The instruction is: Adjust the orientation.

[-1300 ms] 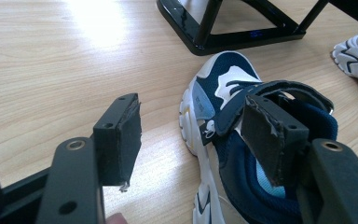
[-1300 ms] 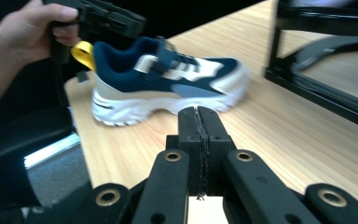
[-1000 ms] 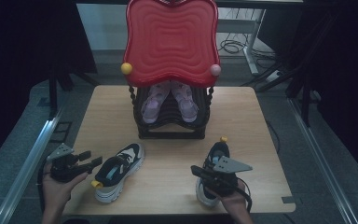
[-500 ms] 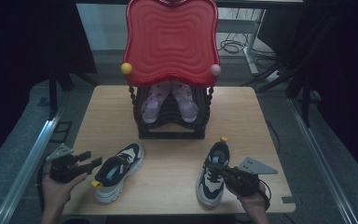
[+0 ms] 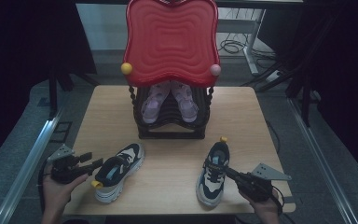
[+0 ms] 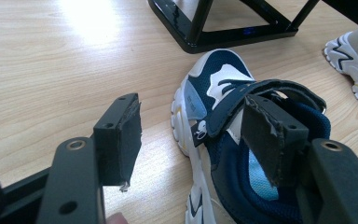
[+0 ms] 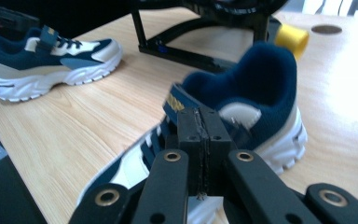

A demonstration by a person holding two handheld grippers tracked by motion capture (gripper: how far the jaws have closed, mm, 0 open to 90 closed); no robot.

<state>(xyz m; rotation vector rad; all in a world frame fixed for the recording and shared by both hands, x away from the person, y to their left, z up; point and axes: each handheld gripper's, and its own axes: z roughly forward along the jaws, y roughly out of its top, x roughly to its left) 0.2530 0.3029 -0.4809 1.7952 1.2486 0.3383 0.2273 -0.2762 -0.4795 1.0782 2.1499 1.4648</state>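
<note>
While my left tongs [image 6: 186,135] stand released astride it, left shoe [image 5: 116,170]: front-left of rack [image 5: 170,133].
Right tongs [image 7: 199,140]: clenched, empty, beside right shoe [image 5: 214,172], front-right of rack.
Risk: clenched tips nudging that shoe askew.

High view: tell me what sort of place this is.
Probably a lab or workshop set up for recording, not a home: a lone wooden table with sneakers, metal frame rails beside it, and loose cables on the floor behind.
</note>
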